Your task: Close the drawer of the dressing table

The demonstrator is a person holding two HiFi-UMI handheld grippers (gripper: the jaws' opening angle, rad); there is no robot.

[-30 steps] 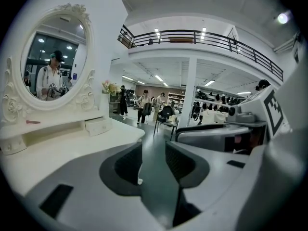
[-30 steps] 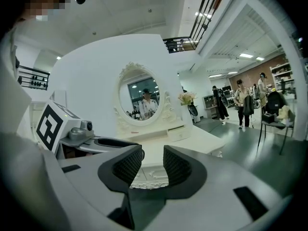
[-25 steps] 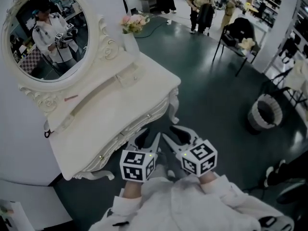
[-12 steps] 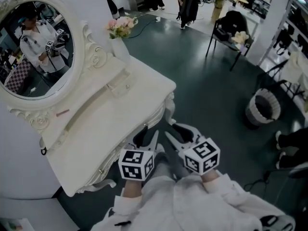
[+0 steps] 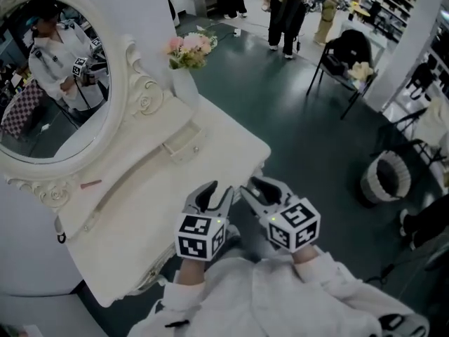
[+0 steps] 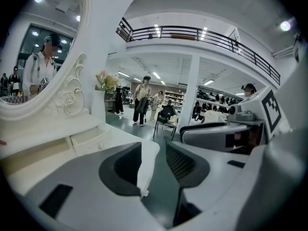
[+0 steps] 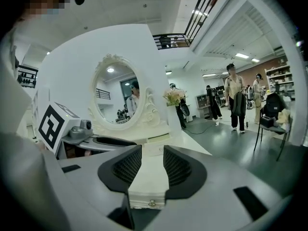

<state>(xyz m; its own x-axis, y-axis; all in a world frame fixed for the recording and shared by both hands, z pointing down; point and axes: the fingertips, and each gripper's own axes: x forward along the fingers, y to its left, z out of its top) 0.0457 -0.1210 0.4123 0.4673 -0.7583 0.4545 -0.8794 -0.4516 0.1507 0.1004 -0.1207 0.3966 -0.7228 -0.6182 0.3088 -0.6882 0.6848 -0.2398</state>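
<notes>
The white dressing table with an oval mirror fills the left of the head view. My left gripper and right gripper are side by side at its front edge, near the right corner. Both are open and hold nothing. In the left gripper view the table's corner shows between the jaws of the left gripper. In the right gripper view the right gripper frames the tabletop and a front face with a small knob. The grippers hide most of the drawer front in the head view.
A vase of flowers stands at the table's far end, and a small box with a drawer sits on top. A dark chair and a bin stand on the green floor at right. People walk at the back.
Both grippers have moved forward together, from in front of the table to over its front edge. Their jaws look the same.
</notes>
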